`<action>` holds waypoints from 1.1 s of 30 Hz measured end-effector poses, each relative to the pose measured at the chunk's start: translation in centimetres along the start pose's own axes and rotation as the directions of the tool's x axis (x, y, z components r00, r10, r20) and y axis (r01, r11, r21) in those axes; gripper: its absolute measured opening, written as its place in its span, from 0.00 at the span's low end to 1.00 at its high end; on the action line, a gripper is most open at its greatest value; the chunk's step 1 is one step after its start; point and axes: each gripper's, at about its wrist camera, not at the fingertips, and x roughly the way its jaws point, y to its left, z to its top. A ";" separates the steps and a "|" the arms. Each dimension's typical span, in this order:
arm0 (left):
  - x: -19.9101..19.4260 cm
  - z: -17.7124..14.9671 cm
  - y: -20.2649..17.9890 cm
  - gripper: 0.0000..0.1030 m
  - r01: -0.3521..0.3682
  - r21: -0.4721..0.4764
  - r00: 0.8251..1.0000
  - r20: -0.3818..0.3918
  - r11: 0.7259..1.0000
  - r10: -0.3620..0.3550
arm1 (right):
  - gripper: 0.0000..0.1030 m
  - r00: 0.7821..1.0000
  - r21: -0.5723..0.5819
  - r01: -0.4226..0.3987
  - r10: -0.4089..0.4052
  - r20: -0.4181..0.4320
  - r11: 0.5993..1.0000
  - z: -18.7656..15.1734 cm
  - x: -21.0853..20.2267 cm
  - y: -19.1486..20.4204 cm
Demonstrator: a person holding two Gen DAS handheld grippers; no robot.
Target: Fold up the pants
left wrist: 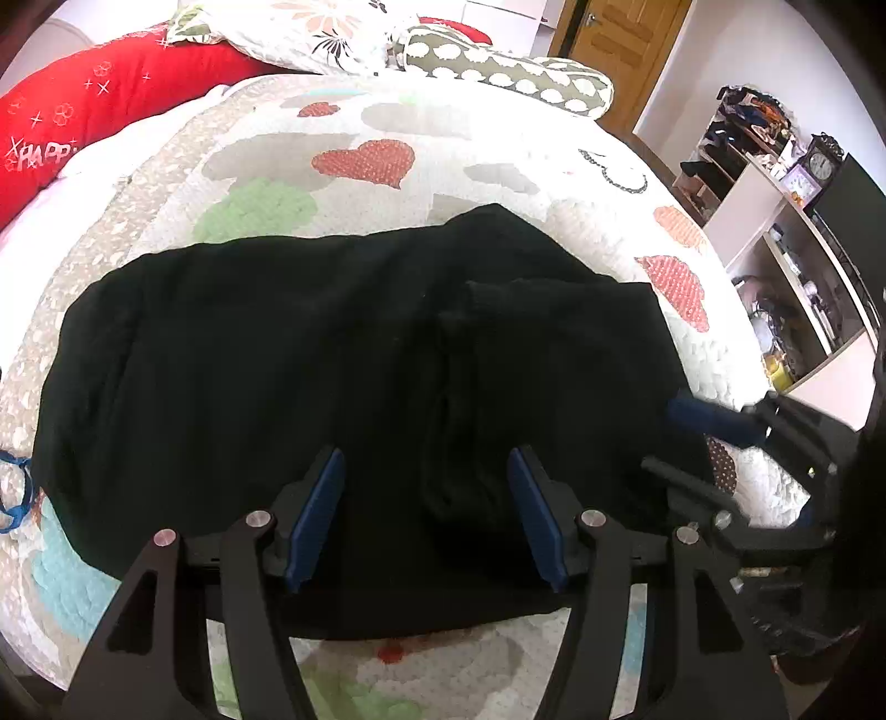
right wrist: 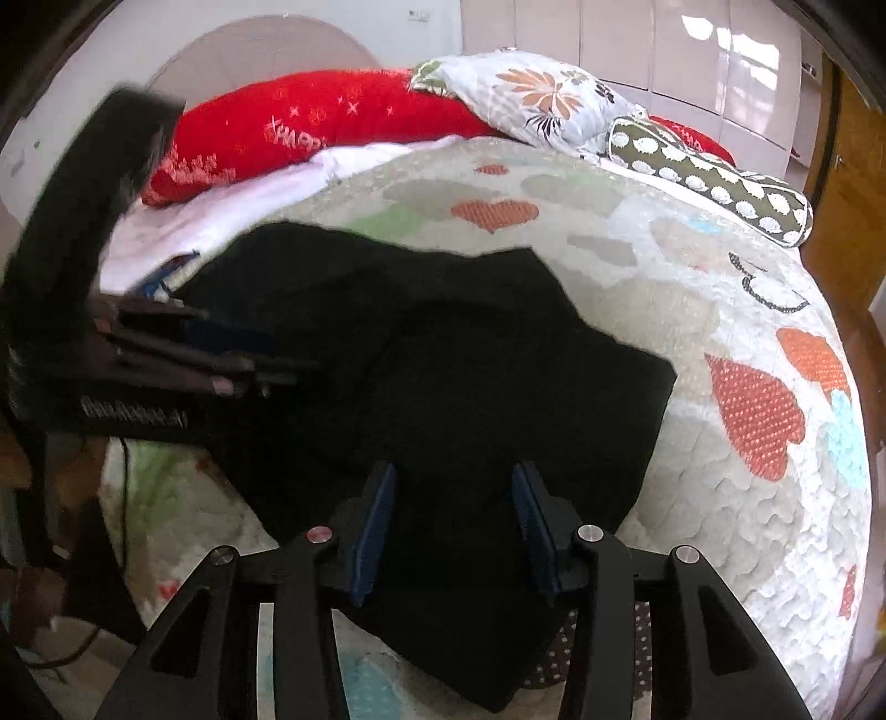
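Observation:
Black pants (left wrist: 310, 354) lie folded in a wide bundle on the quilted bed cover (left wrist: 343, 166); they also show in the right wrist view (right wrist: 443, 376). My left gripper (left wrist: 425, 459) is open, its blue pads above the near part of the pants, holding nothing. My right gripper (right wrist: 455, 471) is open over the right half of the pants, holding nothing. The right gripper shows blurred at the right edge of the left wrist view (left wrist: 714, 421). The left gripper shows blurred at the left of the right wrist view (right wrist: 210, 354).
A red pillow (left wrist: 94, 116), a floral pillow (left wrist: 310, 33) and a dotted bolster (left wrist: 515, 77) lie at the head of the bed. A shelf unit (left wrist: 797, 243) with a clock stands to the right. A wooden door (left wrist: 626, 39) is behind. A blue cord (left wrist: 16, 493) lies at the left.

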 end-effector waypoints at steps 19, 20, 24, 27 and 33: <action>-4.4 -0.4 0.5 0.63 -0.010 -0.007 0.999 0.034 1.000 0.010 | 0.55 1.000 0.056 -0.010 0.010 -0.013 0.998 2.4 2.0 -0.9; -4.8 -0.4 0.5 0.64 -0.015 -0.004 0.999 0.038 1.000 0.015 | 0.55 1.000 0.053 -0.013 0.014 -0.008 0.998 2.5 1.9 -0.8; -6.3 -0.5 0.9 0.65 -0.015 -0.011 0.999 0.040 1.000 0.015 | 0.57 0.999 0.041 -0.037 0.036 0.018 0.999 3.1 1.4 -0.1; -7.2 -0.8 1.5 0.66 -0.022 -0.023 0.999 0.048 1.000 0.023 | 0.58 0.999 0.034 -0.037 0.036 0.021 0.999 3.6 1.9 0.3; -7.5 -1.5 3.1 0.68 -0.065 -0.065 0.996 0.059 0.996 0.069 | 0.58 0.998 0.038 -0.059 0.059 -0.007 0.998 4.7 4.5 0.9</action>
